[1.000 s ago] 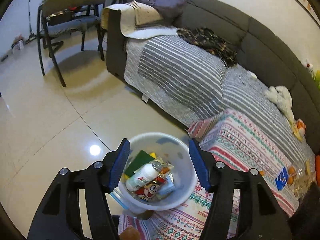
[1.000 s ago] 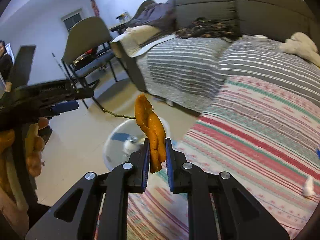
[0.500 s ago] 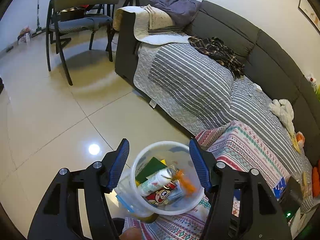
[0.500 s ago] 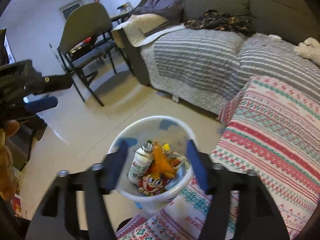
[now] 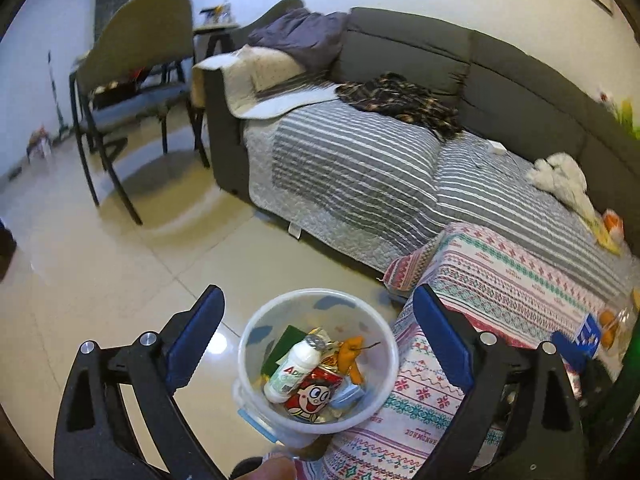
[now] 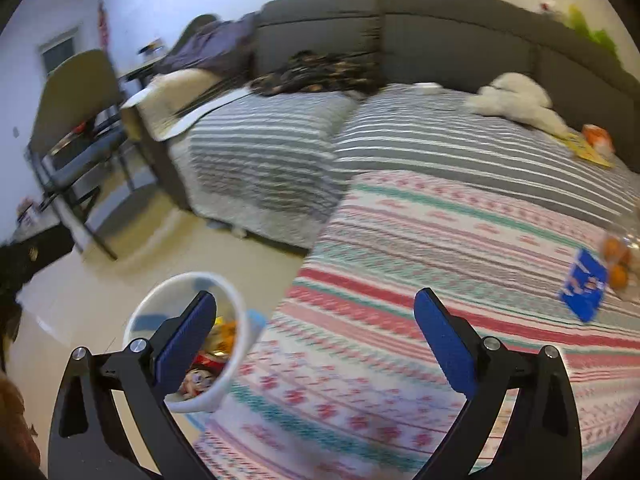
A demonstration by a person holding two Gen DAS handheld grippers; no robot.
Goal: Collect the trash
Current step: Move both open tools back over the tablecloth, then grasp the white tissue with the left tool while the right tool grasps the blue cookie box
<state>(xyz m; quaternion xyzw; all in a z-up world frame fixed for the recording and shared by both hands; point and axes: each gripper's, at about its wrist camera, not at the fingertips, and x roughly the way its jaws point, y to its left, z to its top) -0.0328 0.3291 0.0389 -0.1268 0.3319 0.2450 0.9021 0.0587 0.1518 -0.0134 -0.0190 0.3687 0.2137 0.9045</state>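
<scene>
On the floor at the left, hard against the patterned blanket's [image 6: 460, 240] edge, the bucket [image 5: 256, 332] sits where scraps drop straight in; the orange peel [image 5: 350, 358] lies inside beside a white bottle [image 5: 294, 368]. The left gripper [image 5: 316, 334] and right gripper [image 6: 316, 334] have both just been opening, now wide and empty. Rightward, a blue packet [image 6: 584, 284] waits across open blanket.
</scene>
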